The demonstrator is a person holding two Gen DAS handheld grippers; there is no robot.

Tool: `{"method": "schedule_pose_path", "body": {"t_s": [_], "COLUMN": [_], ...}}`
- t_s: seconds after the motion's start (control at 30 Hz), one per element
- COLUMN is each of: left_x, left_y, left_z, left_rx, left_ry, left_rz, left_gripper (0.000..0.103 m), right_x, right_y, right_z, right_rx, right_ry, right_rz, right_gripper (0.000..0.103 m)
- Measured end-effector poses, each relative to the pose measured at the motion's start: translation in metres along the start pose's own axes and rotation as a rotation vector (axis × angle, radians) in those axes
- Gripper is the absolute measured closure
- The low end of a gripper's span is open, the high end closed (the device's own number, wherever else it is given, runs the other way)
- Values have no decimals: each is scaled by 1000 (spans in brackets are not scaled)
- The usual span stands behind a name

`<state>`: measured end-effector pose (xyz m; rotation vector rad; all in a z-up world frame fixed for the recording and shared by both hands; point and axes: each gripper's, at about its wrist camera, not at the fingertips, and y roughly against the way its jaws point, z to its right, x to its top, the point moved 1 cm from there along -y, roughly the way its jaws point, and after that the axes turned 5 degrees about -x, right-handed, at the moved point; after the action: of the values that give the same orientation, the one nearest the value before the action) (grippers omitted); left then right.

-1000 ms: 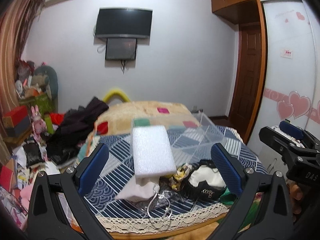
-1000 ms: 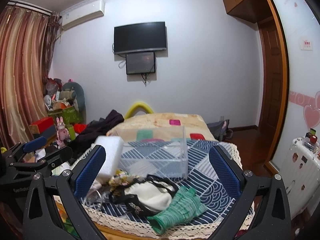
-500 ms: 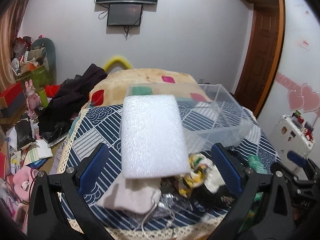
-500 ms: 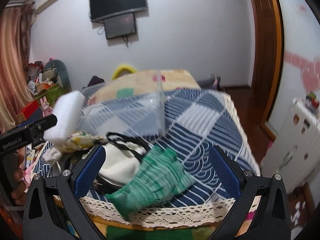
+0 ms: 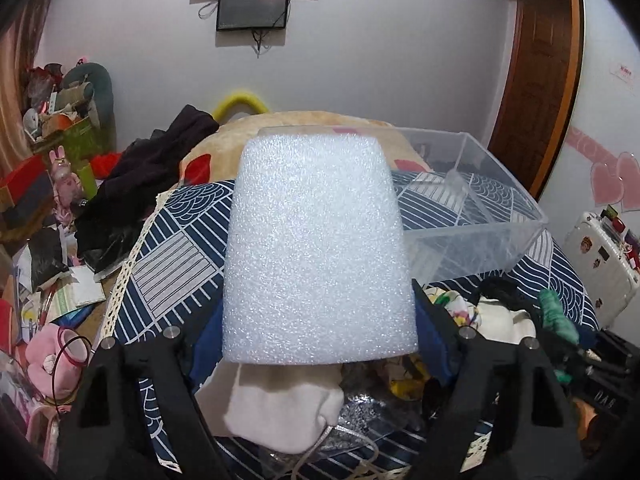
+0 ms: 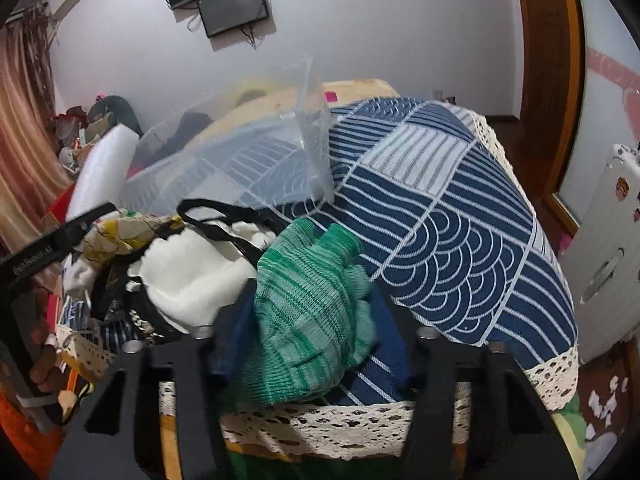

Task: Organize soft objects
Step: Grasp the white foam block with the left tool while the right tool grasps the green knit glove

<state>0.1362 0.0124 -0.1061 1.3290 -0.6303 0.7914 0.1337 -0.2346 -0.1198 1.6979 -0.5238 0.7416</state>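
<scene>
A white foam block [image 5: 316, 248] fills the middle of the left wrist view. My left gripper [image 5: 318, 332] stands around its near end, its blue pads at the block's two sides. A beige pouch [image 5: 280, 412] lies under the block. In the right wrist view my right gripper [image 6: 308, 336] stands around a green knitted glove [image 6: 308, 304], fingers either side of it. A white cloth item with black straps [image 6: 188, 272] and a floral cloth [image 6: 120, 232] lie left of the glove. A clear plastic bin [image 5: 472, 216] stands behind the pile; it also shows in the right wrist view [image 6: 240, 164].
The blue patterned cloth [image 6: 460, 220] covers the table, with a lace trim [image 6: 320, 428] at the near edge. A white suitcase [image 5: 600, 264] stands to the right. Dark clothes [image 5: 132, 184] and clutter [image 5: 48, 240] are piled on the left. A wooden door [image 5: 536, 72] is at the back right.
Both grippers have moved down and forward. The left jaws have narrowed around the foam block; the right jaws have narrowed around the green glove.
</scene>
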Motion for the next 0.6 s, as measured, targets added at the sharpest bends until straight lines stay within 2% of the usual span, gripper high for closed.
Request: {"method": "schedule_pose_path", "body": {"t_s": [0.17, 0.47, 0.6], "left_x": [0, 22, 36], "left_y": [14, 44, 48], "left_z": [1, -4, -5], "left_rx": [7, -36, -17], "left_ry": [-17, -12, -33], "left_rz": [43, 126, 156], "left_gripper": [22, 22, 22], "right_x": [2, 17, 45], "right_y": [20, 59, 67], "right_z": [-3, -7, -17], "right_rx": [-1, -24, -7], "right_ry": [3, 20, 27], "right_rz": [59, 170, 234], "right_gripper": [65, 66, 66]}}
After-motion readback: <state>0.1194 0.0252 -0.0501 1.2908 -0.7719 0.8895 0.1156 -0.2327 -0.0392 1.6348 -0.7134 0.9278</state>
